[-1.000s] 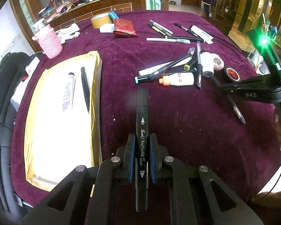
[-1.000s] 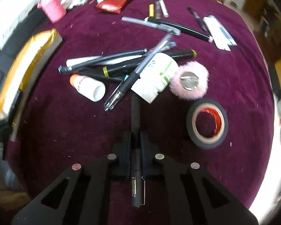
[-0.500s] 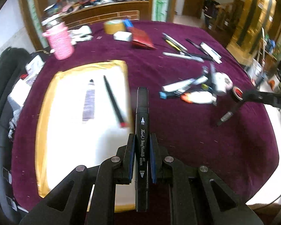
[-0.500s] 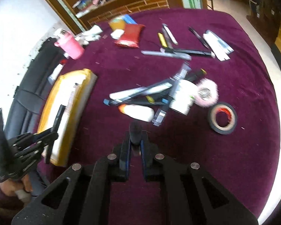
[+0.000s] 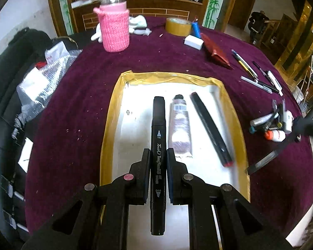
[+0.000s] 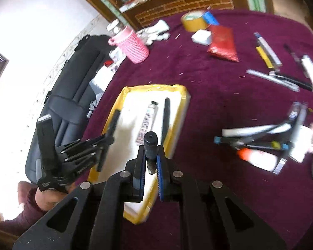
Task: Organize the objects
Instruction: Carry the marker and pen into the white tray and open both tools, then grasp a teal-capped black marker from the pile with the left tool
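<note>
My left gripper [image 5: 158,158] is shut on a black art marker [image 5: 158,137], held lengthwise over a white tray with a yellow rim [image 5: 169,77]. Inside the tray lie a pale tube [image 5: 179,129] and a black marker with a red end [image 5: 210,129]. My right gripper [image 6: 150,156] is shut on a thin black pen [image 6: 150,143] that points up toward the camera, just above the tray's near right edge [image 6: 178,123]. In the right wrist view the left gripper [image 6: 103,145] hangs over the tray's left side with its marker [image 6: 113,123].
A pile of pens, markers and a small white bottle [image 6: 258,158] lies on the purple cloth at the right. More pens [image 5: 258,81], a red packet [image 5: 217,54], a yellow tape roll [image 5: 178,26] and a pink-knit bottle [image 5: 114,31] stand farther back. A black bag [image 6: 73,95] sits left.
Both grippers have swung left from the pen pile to the tray. The left one now holds its marker over the tray. The right one has lifted its pen up off the cloth.
</note>
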`<state>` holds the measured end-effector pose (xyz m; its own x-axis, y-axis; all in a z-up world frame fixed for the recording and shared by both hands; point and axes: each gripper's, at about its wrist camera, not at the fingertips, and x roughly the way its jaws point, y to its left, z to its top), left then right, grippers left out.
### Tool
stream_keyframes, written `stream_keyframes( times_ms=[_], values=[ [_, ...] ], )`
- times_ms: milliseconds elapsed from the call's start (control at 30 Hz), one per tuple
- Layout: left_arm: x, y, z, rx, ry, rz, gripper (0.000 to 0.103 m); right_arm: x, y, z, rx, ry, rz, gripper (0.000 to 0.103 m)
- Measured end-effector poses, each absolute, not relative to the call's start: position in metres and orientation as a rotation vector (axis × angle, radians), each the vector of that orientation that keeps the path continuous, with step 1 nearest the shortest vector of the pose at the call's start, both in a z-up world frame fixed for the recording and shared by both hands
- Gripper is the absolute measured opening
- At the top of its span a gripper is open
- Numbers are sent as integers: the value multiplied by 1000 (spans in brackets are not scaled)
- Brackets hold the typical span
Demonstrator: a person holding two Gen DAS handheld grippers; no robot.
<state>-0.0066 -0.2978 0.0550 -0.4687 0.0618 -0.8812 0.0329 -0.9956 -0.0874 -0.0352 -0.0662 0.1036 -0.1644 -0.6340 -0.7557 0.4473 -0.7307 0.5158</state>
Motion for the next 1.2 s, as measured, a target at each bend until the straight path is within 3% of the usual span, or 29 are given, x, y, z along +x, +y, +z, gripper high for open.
stream_keyframes(
  times_ms=[467, 700, 833, 967, 1067, 1100, 1167, 1200],
  values=[
    [-57, -316, 13, -1690, -182, 2614, 12, -98, -179, 36, 1621, -141, -1941, 8],
    [-53, -323, 24, -1655, -300, 2599, 45, -105, -190, 26, 1658, -63, -2001, 12],
    [-48, -325, 36, -1632, -336, 2624, 48, -107, -184, 31, 1651, -96, -2015, 32],
    [-38, -322, 54, -1582, -347, 2647, 48, -102, -159, 63, 1579, -125, -2107, 32],
    [-31, -314, 73, -1504, -349, 2654, 50, -87, -125, 114, 1405, -8, -2323, 32],
    [-29, -310, 80, -1478, -354, 2650, 52, -81, -116, 127, 1343, 44, -2402, 36],
    [-27, -299, 90, -1433, -360, 2629, 52, -58, -82, 160, 1144, 180, -2645, 76],
    [-28, -290, 94, -1420, -349, 2614, 53, -50, -66, 166, 1084, 205, -2716, 103]
  ],
)
